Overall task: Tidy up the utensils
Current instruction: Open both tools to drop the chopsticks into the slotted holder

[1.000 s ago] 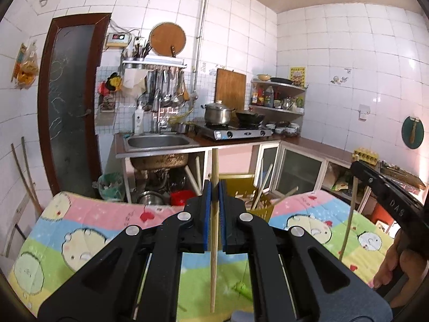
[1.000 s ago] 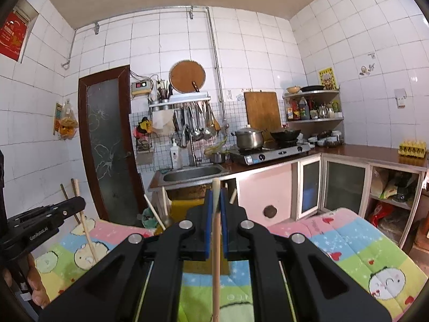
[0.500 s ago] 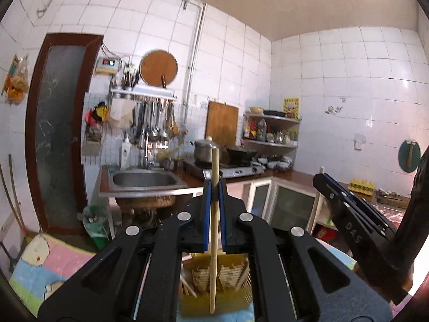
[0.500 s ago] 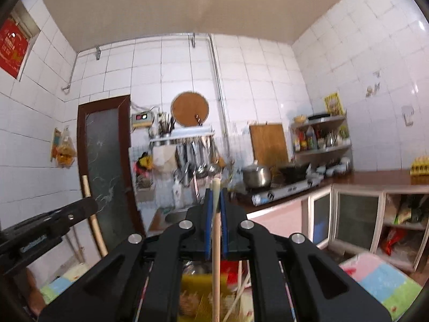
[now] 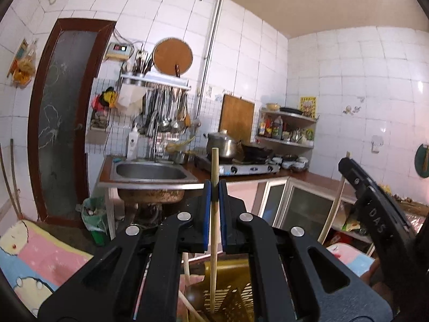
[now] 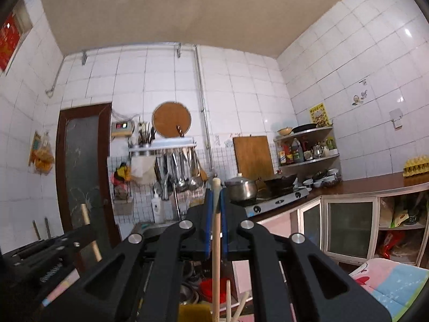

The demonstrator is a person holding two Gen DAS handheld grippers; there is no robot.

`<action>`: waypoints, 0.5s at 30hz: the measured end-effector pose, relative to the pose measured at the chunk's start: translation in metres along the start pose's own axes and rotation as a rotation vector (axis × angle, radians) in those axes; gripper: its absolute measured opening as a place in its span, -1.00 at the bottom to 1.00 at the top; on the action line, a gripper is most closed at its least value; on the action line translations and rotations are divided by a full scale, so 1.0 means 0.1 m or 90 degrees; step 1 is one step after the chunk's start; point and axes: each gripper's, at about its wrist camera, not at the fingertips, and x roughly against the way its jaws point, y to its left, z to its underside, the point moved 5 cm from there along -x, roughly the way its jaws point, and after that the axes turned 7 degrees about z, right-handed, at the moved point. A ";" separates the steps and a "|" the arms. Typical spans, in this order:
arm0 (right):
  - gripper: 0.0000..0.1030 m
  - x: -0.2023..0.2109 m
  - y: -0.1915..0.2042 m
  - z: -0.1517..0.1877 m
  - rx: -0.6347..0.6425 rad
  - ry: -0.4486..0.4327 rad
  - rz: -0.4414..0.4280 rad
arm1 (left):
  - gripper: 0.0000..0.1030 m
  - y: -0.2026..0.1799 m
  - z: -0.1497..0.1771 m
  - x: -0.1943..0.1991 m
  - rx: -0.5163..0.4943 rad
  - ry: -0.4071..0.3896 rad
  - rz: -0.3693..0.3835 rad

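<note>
Sink [image 5: 150, 171] left of stove [image 5: 241, 167]; pot [image 5: 224, 145] on stove.

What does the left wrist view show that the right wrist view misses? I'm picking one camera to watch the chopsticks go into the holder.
Only the left wrist view shows the sink basin from above and the slotted inside of the yellow holder, with the left gripper and its chopstick reaching down into it. Only the right wrist view shows the egg tray and the ceiling. Both show a chopstick clamped upright, the other gripper, the pot and the round board.
</note>
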 end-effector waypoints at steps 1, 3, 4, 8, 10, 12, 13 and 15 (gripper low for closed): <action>-0.88 -0.01 0.01 0.05 0.007 0.007 -0.006 | -0.91 0.02 0.06 -0.03 0.000 0.006 -0.002; -0.88 -0.03 0.03 0.12 0.018 0.022 -0.019 | -0.91 0.06 0.17 -0.08 0.002 0.017 -0.007; -0.88 -0.04 0.03 0.15 0.022 0.025 -0.021 | -0.91 0.07 0.19 -0.09 0.004 0.020 -0.008; -0.88 -0.07 0.02 0.25 0.039 0.068 -0.025 | -0.91 0.14 0.27 -0.15 0.010 0.044 -0.012; -0.88 -0.08 0.00 0.29 0.046 0.089 -0.024 | -0.90 0.17 0.30 -0.13 0.012 0.056 -0.020; -0.85 -0.08 -0.03 0.33 0.045 0.119 -0.026 | -0.81 0.19 0.32 -0.09 0.012 0.073 -0.022; -0.68 -0.08 -0.06 0.34 0.045 0.134 -0.023 | -0.56 0.19 0.32 -0.06 0.012 0.078 -0.023; 0.24 -0.07 -0.14 0.34 0.034 0.162 -0.018 | 0.00 0.21 0.30 0.06 0.012 0.084 -0.037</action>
